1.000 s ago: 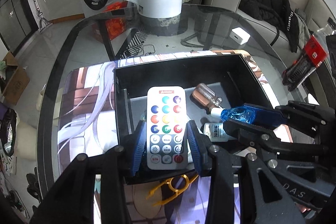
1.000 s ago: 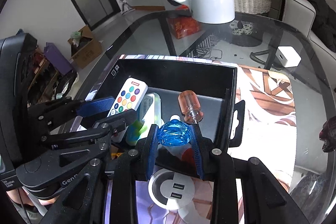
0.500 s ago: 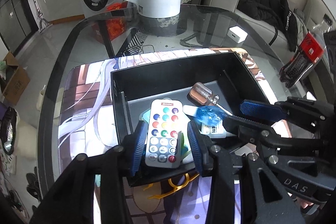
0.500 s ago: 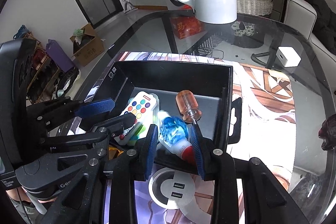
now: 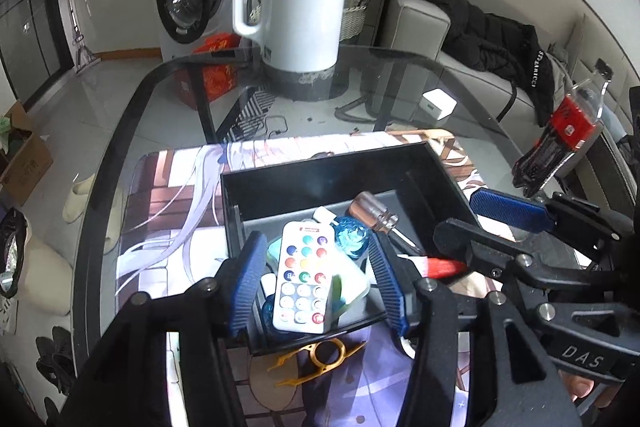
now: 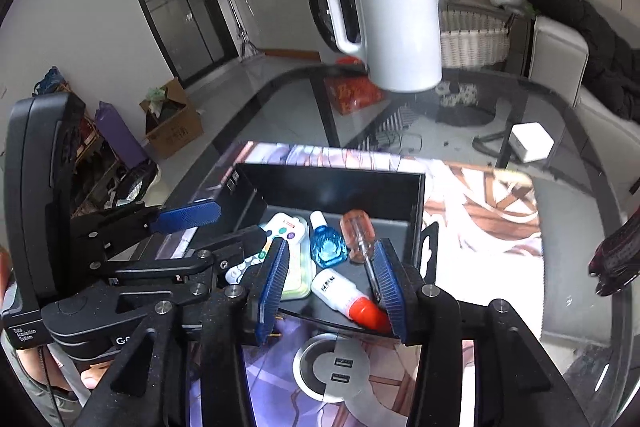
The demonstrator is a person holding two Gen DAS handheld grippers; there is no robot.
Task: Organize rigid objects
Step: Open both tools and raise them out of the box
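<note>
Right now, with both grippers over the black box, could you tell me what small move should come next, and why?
Probably lift both grippers clear. The left gripper stands open around the remote, which lies inside the black box; the right gripper is open too, with the blue bottle lying free beside the screwdriver.

Black bin (image 6: pixel 340 183) front half crowded: remote (image 5: pixel 304 277) tilted over pale case (image 6: pixel 298 275), blue bottle (image 6: pixel 328 245), screwdriver (image 6: pixel 358 235), red-capped white bottle (image 6: pixel 346 293) packed side by side, some touching. Bin's rear strip under far wall bare. Left gripper (image 5: pixel 316 287) and right gripper (image 6: pixel 330 287) both spread wide at near rim, flanking contents. Mat (image 5: pixel 160 211) left of bin open. Yellow tweezers (image 5: pixel 316 357) just before near wall. White kettle (image 5: pixel 298 15) stands well behind on glass table (image 5: pixel 400 83).
</note>
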